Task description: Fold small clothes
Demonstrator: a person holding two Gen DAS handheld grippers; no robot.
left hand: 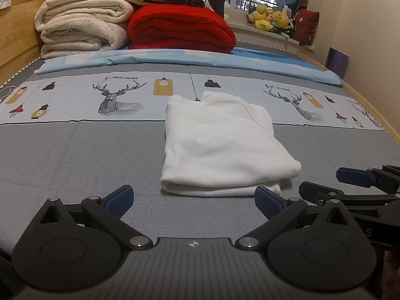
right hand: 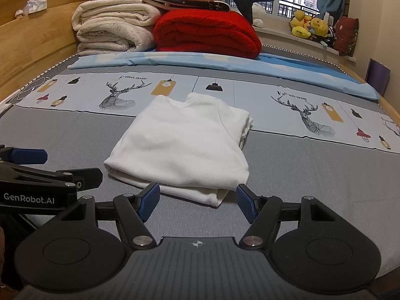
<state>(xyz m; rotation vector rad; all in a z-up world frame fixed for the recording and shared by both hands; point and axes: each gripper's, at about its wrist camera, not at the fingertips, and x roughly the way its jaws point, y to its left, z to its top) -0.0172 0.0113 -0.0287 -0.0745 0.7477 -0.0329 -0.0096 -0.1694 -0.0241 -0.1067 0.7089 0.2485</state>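
Note:
A small white garment (left hand: 220, 147) lies folded into a thick rectangle on the grey bed sheet (left hand: 75, 155), its collar end pointing away from me. My left gripper (left hand: 193, 200) hovers just short of its near edge, jaws wide open, nothing between the blue pads (left hand: 120, 198). In the right wrist view the same white garment (right hand: 185, 145) sits straight ahead, and my right gripper (right hand: 198, 201) stands open in front of its near right corner, not touching it. Each gripper shows at the edge of the other's view: the right gripper (left hand: 355, 177), the left gripper (right hand: 30, 156).
Folded cream blankets (left hand: 82, 27) and a red quilt (left hand: 182, 27) are stacked at the far end of the bed. A light blue sheet (left hand: 190, 60) lies in front of them. Wooden bed rails (right hand: 32, 40) run on the left, plush toys (left hand: 272, 20) sit on the windowsill.

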